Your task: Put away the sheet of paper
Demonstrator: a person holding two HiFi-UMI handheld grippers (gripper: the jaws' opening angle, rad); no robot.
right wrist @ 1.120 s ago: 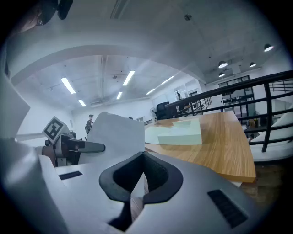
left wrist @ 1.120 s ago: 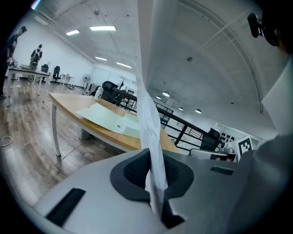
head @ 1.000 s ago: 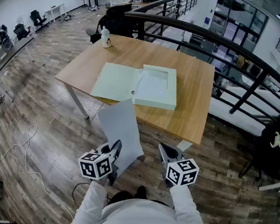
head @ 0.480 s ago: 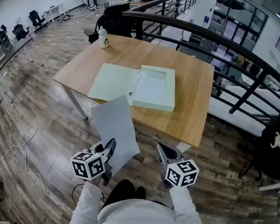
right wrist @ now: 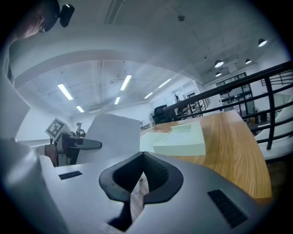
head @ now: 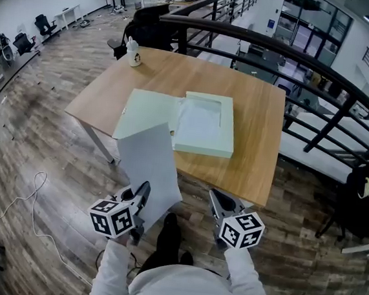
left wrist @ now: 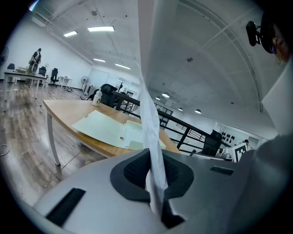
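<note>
Left claw (head: pixel 142 193) pinches the paper (head: pixel 148 163) by its lower edge, the sheet standing up near the folder (head: pixel 203 123) on the surface (head: pixel 259 112). Right claw (head: pixel 216 197) is pressed together, holding nothing.

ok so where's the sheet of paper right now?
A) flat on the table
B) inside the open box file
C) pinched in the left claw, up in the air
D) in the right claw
C: the left claw is shut on the lower edge of the sheet of paper, which stands up in the air at the near edge of the table.
</note>
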